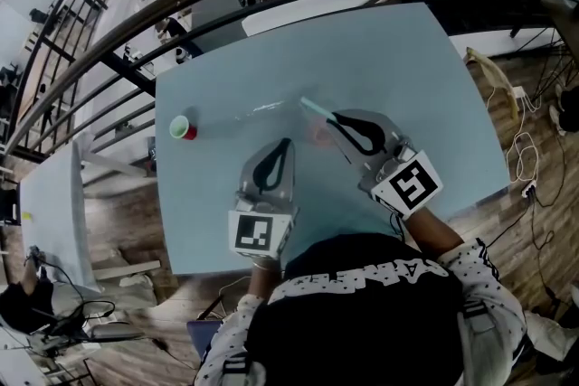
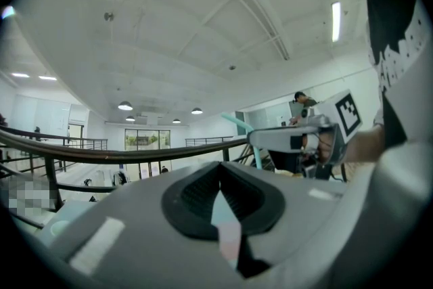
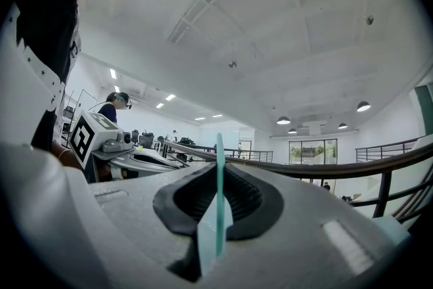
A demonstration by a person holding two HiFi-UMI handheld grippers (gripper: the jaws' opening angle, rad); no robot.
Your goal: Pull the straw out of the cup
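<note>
Straw (image 3: 219, 145), thin, pale teal, straight, clamped upright in right tool (image 3: 218, 176)

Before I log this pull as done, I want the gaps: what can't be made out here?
- Cup: clear and tiny in the head view; its outline, and whether the straw is out of it, are unreadable.
- Left gripper: its own view shows a pale sliver between the fingers; whether that is the cup wall or the table beyond is unclear.
- Green-and-red item: too small in the head view to identify.
</note>
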